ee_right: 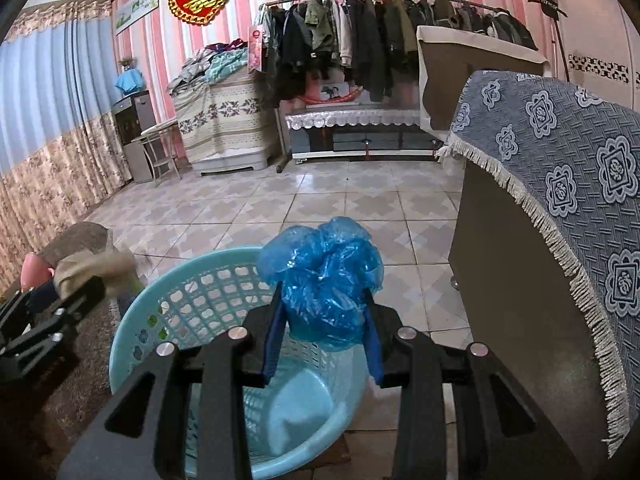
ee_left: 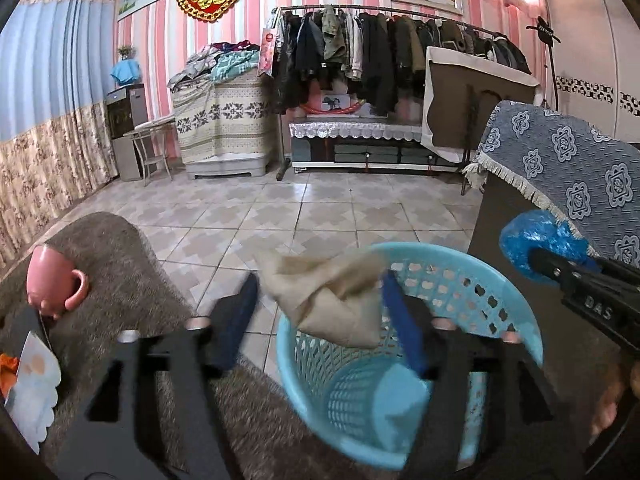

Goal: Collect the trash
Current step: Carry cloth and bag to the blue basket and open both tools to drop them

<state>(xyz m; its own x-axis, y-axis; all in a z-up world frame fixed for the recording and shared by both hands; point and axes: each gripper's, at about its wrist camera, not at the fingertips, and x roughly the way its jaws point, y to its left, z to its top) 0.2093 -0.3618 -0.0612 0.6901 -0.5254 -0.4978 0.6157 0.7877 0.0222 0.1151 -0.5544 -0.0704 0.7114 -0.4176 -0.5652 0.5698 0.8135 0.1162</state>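
Observation:
A light blue plastic basket (ee_left: 516, 288) stands on the floor beside a brown rug; it also shows in the right wrist view (ee_right: 160, 300). My left gripper (ee_left: 320, 312) is open, its fingers spread wide, with a crumpled beige paper (ee_left: 332, 296) loose between them over the basket's rim, touching the right finger. The paper shows blurred in the right wrist view (ee_right: 92, 268). My right gripper (ee_right: 324, 332) is shut on a crumpled blue plastic bag (ee_right: 324, 276) above the basket. That bag also shows in the left wrist view (ee_left: 536, 240).
A pink mug (ee_left: 52, 280) and paper items (ee_left: 32, 392) lie on the brown rug (ee_left: 120, 272) at left. A cabinet with a blue patterned cloth (ee_right: 560, 168) stands close on the right. Tiled floor (ee_right: 320, 200) lies ahead, with a clothes rack (ee_left: 380, 52) at the far wall.

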